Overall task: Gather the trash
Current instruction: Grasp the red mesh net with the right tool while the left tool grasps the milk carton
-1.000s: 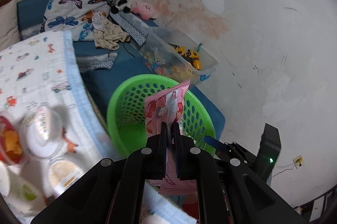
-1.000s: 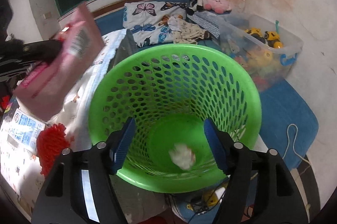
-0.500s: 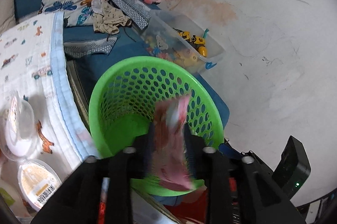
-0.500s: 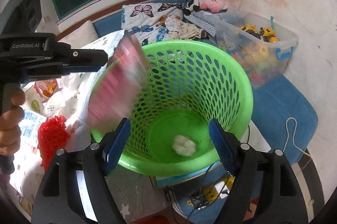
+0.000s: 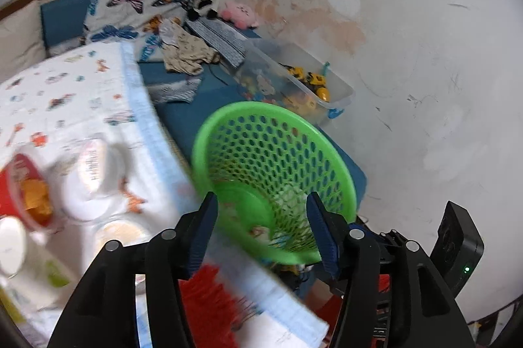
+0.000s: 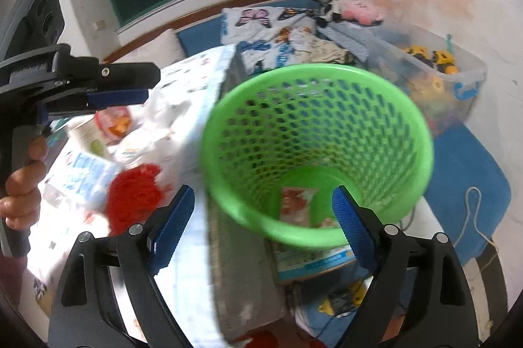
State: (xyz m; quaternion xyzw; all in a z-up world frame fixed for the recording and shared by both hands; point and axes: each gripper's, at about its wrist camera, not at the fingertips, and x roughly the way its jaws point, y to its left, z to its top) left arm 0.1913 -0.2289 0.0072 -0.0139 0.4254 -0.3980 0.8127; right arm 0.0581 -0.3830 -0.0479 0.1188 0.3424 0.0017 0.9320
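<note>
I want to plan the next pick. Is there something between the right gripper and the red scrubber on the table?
Nothing visible blocks it. The red scrubber lies on the table cloth, just left of the open right gripper, with no object between them. The green basket stands to the right, away from that path.

The left tongs [image 5: 261, 225] point forward and downward, jaws apart with nothing pressed between the blue pads; they have just been opening. The right tongs [image 6: 263, 223] tilt down likewise, jaws spread wider and holding nothing, also just opening. In the right wrist view, a hand [image 6: 23, 187] wraps the left tongs' grey handle, fingers curled round it.
</note>
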